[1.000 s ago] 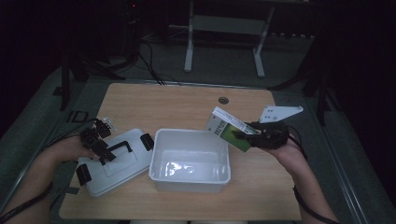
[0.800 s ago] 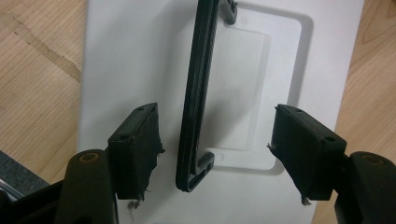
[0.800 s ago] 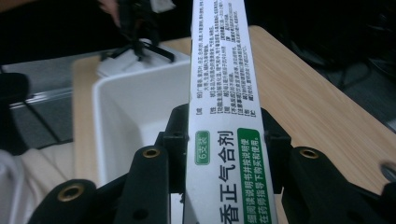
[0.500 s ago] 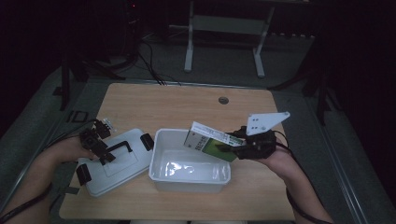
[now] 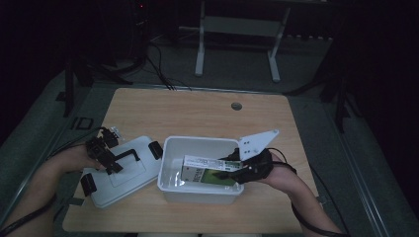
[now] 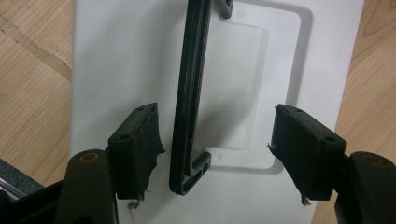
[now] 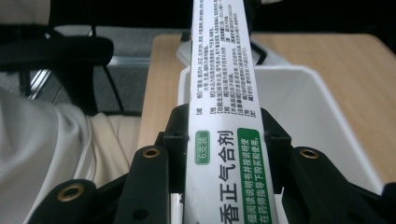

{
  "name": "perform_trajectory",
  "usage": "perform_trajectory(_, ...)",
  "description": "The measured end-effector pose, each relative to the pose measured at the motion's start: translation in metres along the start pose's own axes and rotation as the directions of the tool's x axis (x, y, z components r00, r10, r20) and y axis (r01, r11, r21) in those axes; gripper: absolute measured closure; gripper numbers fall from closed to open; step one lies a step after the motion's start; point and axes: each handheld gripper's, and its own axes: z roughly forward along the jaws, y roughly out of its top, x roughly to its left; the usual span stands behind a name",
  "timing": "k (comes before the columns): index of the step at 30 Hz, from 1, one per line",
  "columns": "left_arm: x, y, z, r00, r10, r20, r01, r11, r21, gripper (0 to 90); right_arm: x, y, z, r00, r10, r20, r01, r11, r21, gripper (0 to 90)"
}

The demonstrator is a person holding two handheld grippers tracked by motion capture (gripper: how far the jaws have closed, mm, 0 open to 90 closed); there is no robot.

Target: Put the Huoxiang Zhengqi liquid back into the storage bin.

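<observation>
Medicine box point(image 5: 207, 169) (white and green, printed with Chinese text) lies tilted inside the white bin point(image 5: 170, 178), its far end pointing toward the bin's left wall. The right gripper point(image 5: 236, 167) has its fingers point(image 7: 173, 140) clamped tight on the box's narrow sides, as the right gripper view shows, and it reaches over the bin's right rim. The bin sits near the front edge of the table point(image 5: 197, 108), about midway along it. Just beside the bin on its left lies the white lid point(image 5: 131, 173), flat on the table toward the front left corner, with a black handle point(image 6: 189, 93) on top. The left gripper point(image 6: 215, 154) hovers over that lid with its fingers spread wide apart, one on either side of the handle's end, gripping nothing
</observation>
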Motion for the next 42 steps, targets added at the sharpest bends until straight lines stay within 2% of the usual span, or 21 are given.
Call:
perform_trajectory(5,0.0,0.0,0.0,1.0,0.002,-0.003,-0.002,1.0,0.002,32.7,-0.001,-0.007,0.02,0.9992,-0.017,-0.037,0.019,0.998,0.052,63.7)
perform_trajectory(14,0.001,0.0,0.003,1.0,-0.002,0.0,0.002,1.0,0.005,32.7,-0.013,-0.025,0.047,0.9977,0.019,-0.065,-0.011,0.992,0.128,63.8)
perform_trajectory(18,0.001,0.0,0.004,1.0,-0.001,-0.004,0.001,0.9999,0.017,32.7,-0.018,-0.03,0.057,0.9968,0.036,-0.072,-0.023,0.985,0.17,63.8)
perform_trajectory(22,0.0,0.002,0.0,1.0,-0.001,-0.003,0.001,1.0,0.003,32.7,-0.022,-0.032,0.066,0.9956,0.05,-0.079,-0.033,0.979,0.202,63.7)
perform_trajectory(27,0.0,0.003,0.0,1.0,0.004,-0.009,-0.004,1.0,0.009,32.7,-0.027,-0.034,0.077,0.9941,0.08,-0.074,-0.058,0.964,0.259,63.7)
perform_trajectory(30,0.0,0.002,0.002,1.0,0.002,-0.009,-0.002,0.9999,0.015,32.7,-0.027,-0.035,0.082,0.994,0.079,-0.075,-0.055,0.956,0.287,63.7)
perform_trajectory(33,0.0,0.002,0.002,1.0,0.001,-0.007,-0.001,0.9999,0.011,32.7,-0.027,-0.034,0.085,0.9943,0.068,-0.082,-0.04,0.952,0.303,63.7)
perform_trajectory(36,0.0,0.001,0.002,0.9999,0.001,-0.01,-0.001,0.9999,0.011,32.7,-0.028,-0.032,0.086,0.9926,0.077,-0.094,-0.044,0.948,0.315,63.7)
perform_trajectory(38,0.0,0.001,0.001,0.9999,0.001,-0.01,-0.001,1.0,0.007,32.7,-0.027,-0.031,0.088,0.9929,0.077,-0.091,-0.042,0.941,0.336,63.7)
perform_trajectory(42,0.0,0.001,-0.001,0.9999,0.004,-0.012,-0.004,1.0,0.002,32.7,-0.025,-0.032,0.094,0.9955,0.058,-0.075,-0.023,0.915,0.403,63.4)
